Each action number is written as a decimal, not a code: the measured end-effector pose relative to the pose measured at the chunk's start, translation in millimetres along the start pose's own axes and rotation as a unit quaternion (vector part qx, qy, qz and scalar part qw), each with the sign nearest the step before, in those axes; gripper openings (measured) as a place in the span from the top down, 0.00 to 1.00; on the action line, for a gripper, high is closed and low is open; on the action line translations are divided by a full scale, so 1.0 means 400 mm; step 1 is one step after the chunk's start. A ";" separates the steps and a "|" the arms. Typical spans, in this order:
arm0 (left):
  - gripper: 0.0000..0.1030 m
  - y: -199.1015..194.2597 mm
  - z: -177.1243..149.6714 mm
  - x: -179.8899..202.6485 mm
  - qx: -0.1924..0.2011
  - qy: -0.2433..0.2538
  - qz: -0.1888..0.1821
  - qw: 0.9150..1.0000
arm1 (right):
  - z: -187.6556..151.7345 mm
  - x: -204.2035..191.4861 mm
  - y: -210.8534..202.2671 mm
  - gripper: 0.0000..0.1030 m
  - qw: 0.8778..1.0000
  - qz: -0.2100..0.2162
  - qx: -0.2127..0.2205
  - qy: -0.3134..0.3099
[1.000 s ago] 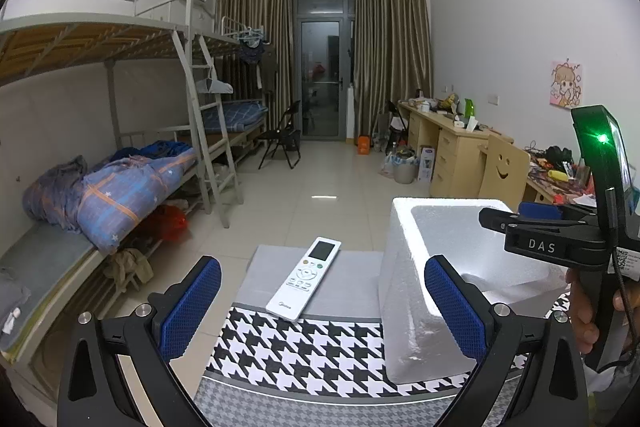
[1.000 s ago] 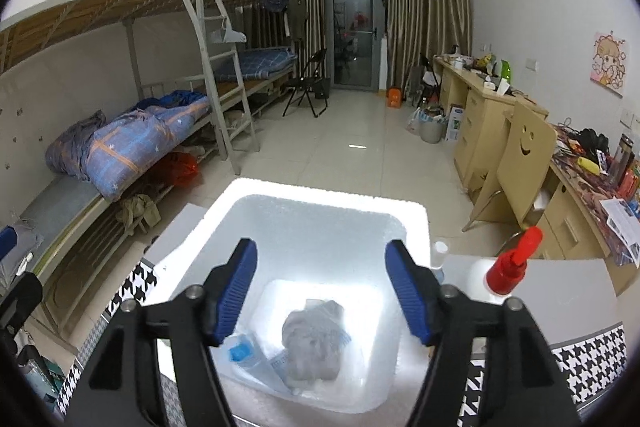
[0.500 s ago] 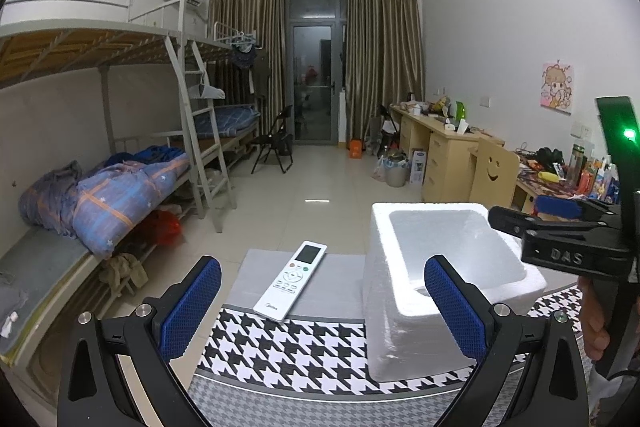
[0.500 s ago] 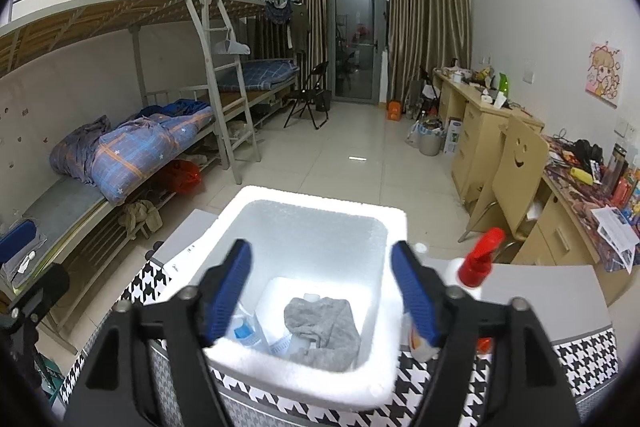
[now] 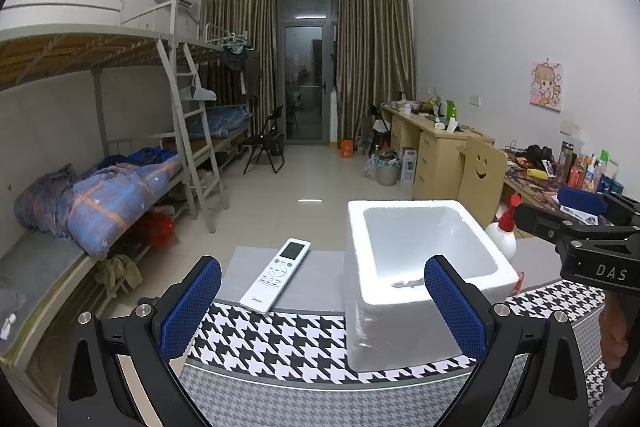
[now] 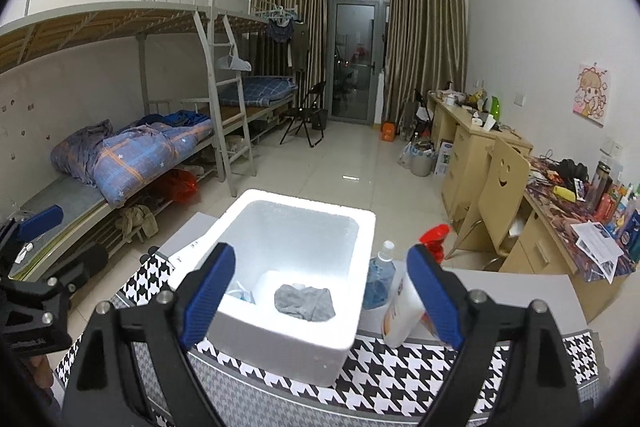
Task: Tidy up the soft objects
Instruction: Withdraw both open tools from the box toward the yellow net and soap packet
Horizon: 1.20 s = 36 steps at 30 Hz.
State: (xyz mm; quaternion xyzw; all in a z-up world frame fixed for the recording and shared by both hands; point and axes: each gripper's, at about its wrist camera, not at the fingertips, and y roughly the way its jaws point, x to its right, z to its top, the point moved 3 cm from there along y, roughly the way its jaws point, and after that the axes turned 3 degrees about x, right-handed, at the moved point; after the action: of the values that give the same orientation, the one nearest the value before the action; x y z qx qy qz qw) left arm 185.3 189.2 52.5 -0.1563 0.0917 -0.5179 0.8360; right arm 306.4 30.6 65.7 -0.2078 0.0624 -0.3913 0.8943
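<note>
Grey crumpled cloth (image 6: 305, 302) inside white foam box (image 6: 362, 291), left gripper (image 5: 322, 301) and right gripper (image 6: 322, 301) jaws apart, empty, above houndstooth tablecloth (image 5: 276, 341).

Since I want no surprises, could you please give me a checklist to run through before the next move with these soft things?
1. Right gripper open and empty: ok.
2. Left gripper open and empty: ok.
3. Grey cloth lying inside the foam box: ok.
4. Foam box upright on the houndstooth cloth: ok.
5. Other soft things waiting on the table: cannot tell; only a remote control and bottles show.
6. White bottle beside the box stable: not ok, it tilts.
</note>
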 end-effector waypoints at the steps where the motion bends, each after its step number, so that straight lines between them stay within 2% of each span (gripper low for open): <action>1: 0.01 -0.005 0.000 -0.001 0.000 0.000 -0.001 1.000 | -0.001 0.001 -0.006 0.12 1.000 0.001 0.001 0.001; 16: 0.01 -0.075 -0.008 0.061 0.011 0.012 -0.031 0.999 | -0.047 0.030 -0.116 0.12 1.000 0.001 0.014 0.020; 36: 0.01 -0.175 -0.033 0.157 0.027 0.023 -0.078 0.996 | -0.113 0.075 -0.263 0.12 0.998 -0.021 0.040 0.031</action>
State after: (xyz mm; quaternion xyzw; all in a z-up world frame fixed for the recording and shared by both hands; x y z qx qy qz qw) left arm 150.4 101.9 65.5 -0.1281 0.0844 -0.5873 0.7947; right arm 243.6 -69.6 70.3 -0.1612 0.0703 -0.4188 0.8909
